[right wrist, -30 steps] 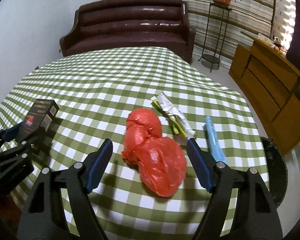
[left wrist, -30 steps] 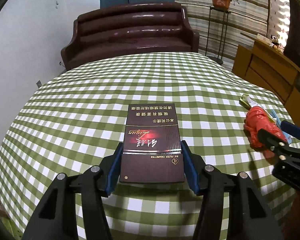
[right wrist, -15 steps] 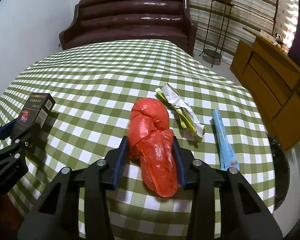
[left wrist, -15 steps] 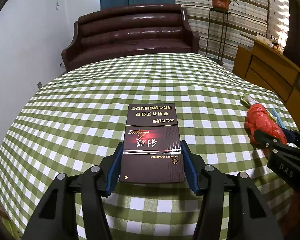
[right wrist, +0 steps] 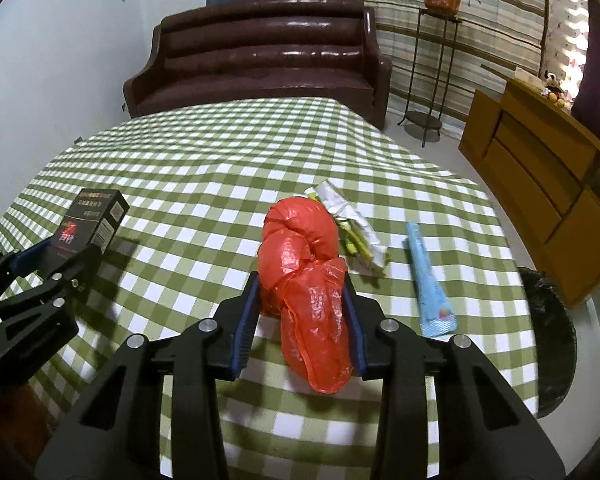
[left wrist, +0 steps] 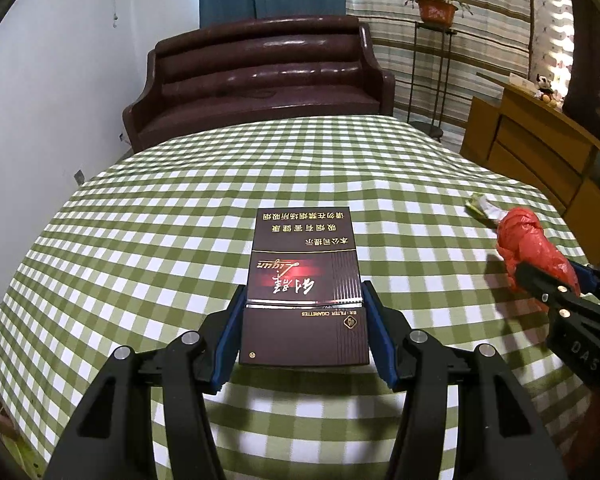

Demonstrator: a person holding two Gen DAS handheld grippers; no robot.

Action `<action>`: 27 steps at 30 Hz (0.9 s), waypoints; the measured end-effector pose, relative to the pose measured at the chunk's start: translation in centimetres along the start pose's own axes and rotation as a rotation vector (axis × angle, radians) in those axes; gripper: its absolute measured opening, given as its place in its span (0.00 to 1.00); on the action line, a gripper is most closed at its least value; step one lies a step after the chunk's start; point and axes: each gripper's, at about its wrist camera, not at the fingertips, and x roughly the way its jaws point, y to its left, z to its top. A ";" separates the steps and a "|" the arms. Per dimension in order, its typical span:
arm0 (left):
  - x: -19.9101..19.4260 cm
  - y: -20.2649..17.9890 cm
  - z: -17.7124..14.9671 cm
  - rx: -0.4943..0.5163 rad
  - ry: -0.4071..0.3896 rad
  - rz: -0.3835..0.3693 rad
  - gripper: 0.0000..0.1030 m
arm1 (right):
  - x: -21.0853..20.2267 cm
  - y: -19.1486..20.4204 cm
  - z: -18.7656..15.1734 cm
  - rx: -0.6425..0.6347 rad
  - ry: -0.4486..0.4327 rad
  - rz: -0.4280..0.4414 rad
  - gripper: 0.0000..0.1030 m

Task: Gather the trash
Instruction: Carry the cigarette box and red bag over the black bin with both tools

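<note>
A dark maroon cigarette box [left wrist: 304, 280] sits clamped between the blue pads of my left gripper [left wrist: 303, 290], just above the green checked tablecloth [left wrist: 140, 240]. In the right wrist view the same box [right wrist: 96, 220] and left gripper [right wrist: 52, 256] appear at the left. A crumpled red plastic bag [right wrist: 304, 264] is squeezed between the pads of my right gripper [right wrist: 301, 280], whose jaws are still closing on it. The bag's loose end hangs below the pads. From the left wrist view the red bag [left wrist: 532, 240] and right gripper [left wrist: 556, 276] are at the far right.
A crumpled white and green wrapper [right wrist: 352, 224] and a light blue tube [right wrist: 428, 280] lie to the right of the bag. A black bin [right wrist: 548, 340] stands below the table's right edge. A brown sofa [right wrist: 260, 52] and a wooden cabinet [right wrist: 540, 184] lie beyond.
The right gripper's jaws went from wide apart around the red bag to pressed onto it, squeezing it narrow. The left gripper and its box have stayed put.
</note>
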 end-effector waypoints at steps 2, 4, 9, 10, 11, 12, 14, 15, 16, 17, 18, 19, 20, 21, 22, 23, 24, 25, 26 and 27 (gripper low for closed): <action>-0.3 -0.6 0.0 0.007 -0.005 -0.009 0.53 | -0.7 -0.6 -0.1 0.012 -0.013 -0.004 0.36; -0.6 -1.2 0.0 0.015 -0.012 -0.019 0.53 | -1.3 -1.4 -0.2 0.027 -0.025 -0.013 0.36; -1.7 -3.2 0.0 0.042 -0.041 -0.057 0.53 | -2.6 -3.9 -0.6 0.066 -0.049 -0.048 0.36; -1.9 -3.7 0.0 0.047 -0.049 -0.065 0.53 | -2.9 -4.5 -0.7 0.077 -0.053 -0.056 0.36; -2.1 -4.1 0.0 0.051 -0.053 -0.070 0.53 | -3.1 -5.1 -0.8 0.087 -0.056 -0.064 0.36; -2.3 -4.7 0.1 0.057 -0.058 -0.078 0.53 | -3.2 -5.6 -0.8 0.096 -0.059 -0.071 0.36; -2.6 -5.6 0.1 0.069 -0.066 -0.093 0.53 | -3.7 -6.8 -1.1 0.117 -0.066 -0.087 0.36; -2.8 -6.1 0.1 0.077 -0.071 -0.101 0.53 | -4.0 -7.5 -1.2 0.127 -0.069 -0.096 0.36; -2.9 -6.7 0.1 0.085 -0.074 -0.110 0.53 | -4.2 -8.1 -1.4 0.137 -0.073 -0.106 0.36; -3.0 -7.1 0.2 0.093 -0.076 -0.117 0.53 | -4.4 -8.7 -1.5 0.145 -0.076 -0.114 0.36; -3.1 -7.6 0.2 0.102 -0.079 -0.125 0.53 | -4.6 -9.4 -1.7 0.157 -0.080 -0.124 0.36; -3.2 -8.1 0.2 0.112 -0.082 -0.136 0.53 | -4.8 -9.9 -1.8 0.165 -0.082 -0.131 0.36; -3.3 -8.7 0.2 0.121 -0.085 -0.145 0.53 | -5.1 -10.7 -2.0 0.176 -0.085 -0.142 0.36; -3.3 -9.2 0.2 0.128 -0.088 -0.152 0.53 | -5.4 -11.4 -2.1 0.184 -0.089 -0.154 0.36; -3.4 -9.9 0.3 0.137 -0.091 -0.160 0.53 | -5.5 -12.0 -2.2 0.190 -0.091 -0.162 0.36; -3.5 -10.8 0.3 0.152 -0.094 -0.174 0.53 | -5.7 -12.8 -2.4 0.198 -0.094 -0.174 0.36; -3.5 -11.4 0.3 0.161 -0.096 -0.184 0.53 | -6.0 -13.6 -2.5 0.207 -0.097 -0.187 0.36; -3.6 -12.1 0.3 0.172 -0.097 -0.196 0.53 | -6.3 -14.4 -2.7 0.216 -0.101 -0.199 0.36; -3.6 -12.7 0.2 0.180 -0.099 -0.205 0.53 | -6.5 -14.9 -2.8 0.222 -0.102 -0.208 0.36; -3.7 -13.6 0.3 0.193 -0.100 -0.218 0.53 | -6.6 -15.5 -2.9 0.228 -0.104 -0.218 0.36</action>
